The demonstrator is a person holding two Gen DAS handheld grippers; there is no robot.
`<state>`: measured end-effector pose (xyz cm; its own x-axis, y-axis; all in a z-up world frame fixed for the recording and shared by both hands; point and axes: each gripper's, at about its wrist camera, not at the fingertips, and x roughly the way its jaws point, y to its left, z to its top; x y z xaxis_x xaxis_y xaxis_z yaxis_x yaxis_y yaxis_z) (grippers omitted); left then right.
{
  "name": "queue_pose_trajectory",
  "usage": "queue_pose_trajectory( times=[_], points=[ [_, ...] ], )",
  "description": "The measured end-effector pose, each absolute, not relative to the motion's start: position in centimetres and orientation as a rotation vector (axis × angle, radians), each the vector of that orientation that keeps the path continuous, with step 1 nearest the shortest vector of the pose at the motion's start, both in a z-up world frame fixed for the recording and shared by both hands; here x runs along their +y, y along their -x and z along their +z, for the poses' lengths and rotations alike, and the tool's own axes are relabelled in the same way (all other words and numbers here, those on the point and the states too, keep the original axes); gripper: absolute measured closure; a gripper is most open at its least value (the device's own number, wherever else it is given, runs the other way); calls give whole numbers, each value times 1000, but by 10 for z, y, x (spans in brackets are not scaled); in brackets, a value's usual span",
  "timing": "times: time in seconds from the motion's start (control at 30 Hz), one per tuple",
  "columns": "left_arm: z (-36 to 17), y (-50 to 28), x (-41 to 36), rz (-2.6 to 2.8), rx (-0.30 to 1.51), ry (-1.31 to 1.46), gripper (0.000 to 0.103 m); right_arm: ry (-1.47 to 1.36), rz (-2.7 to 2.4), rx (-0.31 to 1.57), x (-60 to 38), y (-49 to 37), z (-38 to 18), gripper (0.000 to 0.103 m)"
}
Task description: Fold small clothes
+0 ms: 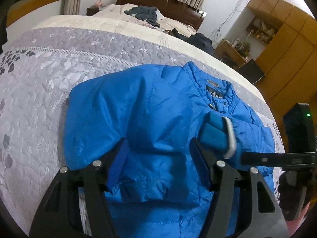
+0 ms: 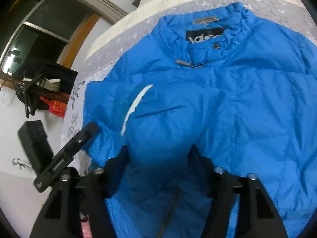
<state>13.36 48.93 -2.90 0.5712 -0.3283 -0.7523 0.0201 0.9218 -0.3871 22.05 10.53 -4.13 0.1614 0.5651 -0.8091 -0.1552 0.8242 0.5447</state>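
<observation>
Blue padded jacket (image 1: 150, 107) lies front-up on a grey quilted bedspread (image 1: 39, 83), collar toward the headboard (image 1: 158, 2).

Left gripper (image 1: 158, 158) stands spread over the jacket's lower part, fabric bunched between its blue pads (image 1: 116, 164); no pinch is evident. Right gripper (image 2: 158, 158) is likewise spread, a puffed fold of sleeve rising between its fingers. Sleeve cuff with white trim (image 1: 229, 136) lies folded across the chest, below the neck label (image 2: 205, 34). Dark clothes (image 1: 144, 13) lie farther up the bed.
</observation>
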Motion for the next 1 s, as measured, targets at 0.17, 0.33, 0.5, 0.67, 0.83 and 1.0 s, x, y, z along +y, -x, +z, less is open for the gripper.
queue_pose_trajectory(
  times=[0.17, 0.33, 0.5, 0.67, 0.83, 1.0],
  points=[
    [-14, -124, 500, -218, 906, 423, 40, -311, 519, 1236, 98, -216, -23, 77],
    [6, -115, 491, -237, 831, 394, 40, -281, 492, 1129, 67, -213, 3, 78],
    [-19, -128, 468, -300, 907, 375, 40, -310, 449, 1217, 53, -226, -27, 70],
    [-42, -136, 464, -295, 955, 356, 40, -318, 427, 1215, 39, -223, -30, 57],
    [-30, -132, 469, -289, 949, 392, 39, -132, 311, 1079, 40, -204, 16, 44],
    [-15, -125, 468, -256, 909, 359, 33, 38, 347, 1027, 80, -197, 33, 32]
  ],
)
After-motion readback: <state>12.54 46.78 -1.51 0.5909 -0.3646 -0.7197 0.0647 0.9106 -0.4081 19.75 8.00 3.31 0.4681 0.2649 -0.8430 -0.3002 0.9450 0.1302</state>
